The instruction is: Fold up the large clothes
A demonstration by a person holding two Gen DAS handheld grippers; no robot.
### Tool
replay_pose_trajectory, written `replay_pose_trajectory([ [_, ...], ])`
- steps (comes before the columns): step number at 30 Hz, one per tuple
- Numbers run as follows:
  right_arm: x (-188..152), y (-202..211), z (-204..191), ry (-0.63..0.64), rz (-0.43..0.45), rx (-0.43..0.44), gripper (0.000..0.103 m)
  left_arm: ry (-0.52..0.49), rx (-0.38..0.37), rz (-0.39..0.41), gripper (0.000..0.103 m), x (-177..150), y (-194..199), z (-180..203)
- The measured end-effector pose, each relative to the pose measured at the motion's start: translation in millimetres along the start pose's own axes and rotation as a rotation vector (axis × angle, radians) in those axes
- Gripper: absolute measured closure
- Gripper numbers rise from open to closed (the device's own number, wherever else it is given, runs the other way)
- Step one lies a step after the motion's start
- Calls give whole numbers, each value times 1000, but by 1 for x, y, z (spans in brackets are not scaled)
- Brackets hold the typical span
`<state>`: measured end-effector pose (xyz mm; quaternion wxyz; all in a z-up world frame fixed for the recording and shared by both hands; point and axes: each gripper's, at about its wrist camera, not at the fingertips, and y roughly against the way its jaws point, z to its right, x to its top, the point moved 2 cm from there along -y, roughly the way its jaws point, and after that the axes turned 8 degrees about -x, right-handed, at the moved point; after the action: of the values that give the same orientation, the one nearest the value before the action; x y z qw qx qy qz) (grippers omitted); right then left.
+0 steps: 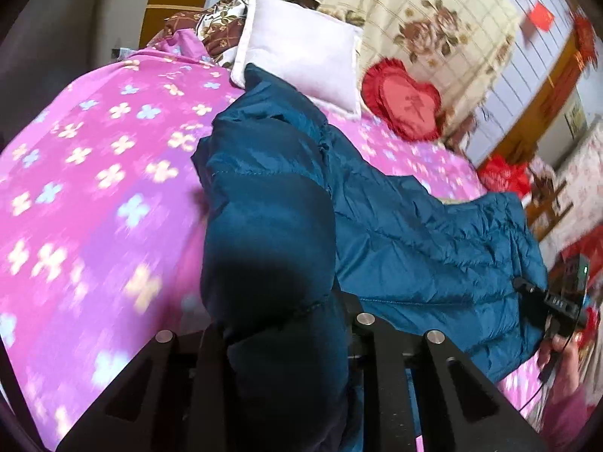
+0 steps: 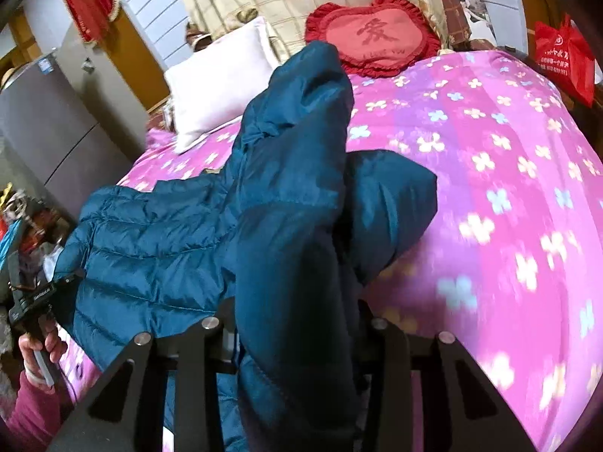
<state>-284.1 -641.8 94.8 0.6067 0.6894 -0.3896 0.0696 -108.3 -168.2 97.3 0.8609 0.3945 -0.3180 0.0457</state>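
- Bed (image 1: 75, 188): a pink flowered cover spans it and carries everything; the broad flat top suits spreading a bulky garment for folding.
- Jacket (image 1: 414, 245): a teal quilted puffer, its body lying across the middle of the bed toward the near edge, with both near parts lifted off the cover, probably so they can be brought over the body for a fold.
- Pillow (image 2: 218, 79) and red heart cushion (image 2: 377, 34): at the head edge of the bed, beyond the jacket; the jacket's far tip just overlaps the pillow in the left view.
- Left claw (image 1: 286, 339): pinching a thick puffy fold of the jacket, which bulges up between its fingers.
- Right claw (image 2: 294, 339): likewise pinching a raised fold of the jacket, held well above the cover; a hand (image 2: 37, 342) grips the other tool's handle at the near edge.
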Motion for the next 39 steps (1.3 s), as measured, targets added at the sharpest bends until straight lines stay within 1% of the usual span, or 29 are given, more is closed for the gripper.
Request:
replay_pose_trajectory([
  [3, -34, 22, 1, -7, -37, 15, 63, -19, 39, -34, 96, -30, 17, 3],
  [5, -53, 29, 3, -17, -60, 14, 60, -45, 117, -50, 90, -48, 16, 0],
  [7, -72, 31, 6, -29, -71, -13, 54, -39, 191, -69, 76, -58, 5, -8],
  [8, -77, 29, 7, -31, -76, -40, 51, -34, 221, -74, 70, -63, -4, -14],
  [9, -83, 22, 9, -39, -81, -82, 43, -33, 231, -67, 59, -65, -8, -18],
  [10, -88, 15, 11, -53, -86, -115, 35, -28, 248, -35, 51, -66, -14, -22],
  [11, -90, 9, 12, -55, -88, -143, 30, -36, 268, -9, 48, -66, -15, -23],
  [12, -91, 1, 13, -40, -81, -186, 21, -47, 285, 9, 46, -67, -16, -22],
  [13, -92, -5, 12, -30, -71, -218, 18, -58, 302, 15, 46, -67, -14, -20],
  [15, -91, -7, 10, -33, -61, -246, 18, -74, 339, 22, 47, -69, -6, -16],
  [16, -91, -4, 8, -35, -61, -256, 18, -84, 356, 40, 47, -71, 4, -11],
  [18, -90, 10, 6, -36, -48, -276, 18, -108, 391, 86, 47, -74, 20, -2],
  [19, -92, 20, 5, -35, -30, -281, 18, -135, 424, 126, 47, -76, 31, 5],
  [21, -92, 44, -2, -30, 37, -280, 18, -188, 459, 186, 47, -79, 49, 20],
  [23, -91, 68, -11, -28, 96, -270, 15, -214, 464, 217, 47, -80, 59, 31],
  [25, -93, 86, -22, -26, 136, -259, 11, -234, 456, 249, 47, -84, 68, 46],
  [29, -102, 107, -53, -4, 194, -220, 10, -232, 415, 260, 47, -97, 72, 63],
  [32, -111, 112, -82, 40, 223, -228, 9, -224, 406, 260, 47, -107, 69, 73],
  [34, -119, 111, -99, 70, 226, -228, 9, -225, 410, 268, 47, -113, 67, 82],
  [37, -132, 107, -116, 100, 227, -219, 9, -214, 421, 273, 47, -121, 66, 89],
  [39, -138, 103, -124, 102, 231, -200, 9, -211, 411, 271, 47, -124, 65, 91],
])
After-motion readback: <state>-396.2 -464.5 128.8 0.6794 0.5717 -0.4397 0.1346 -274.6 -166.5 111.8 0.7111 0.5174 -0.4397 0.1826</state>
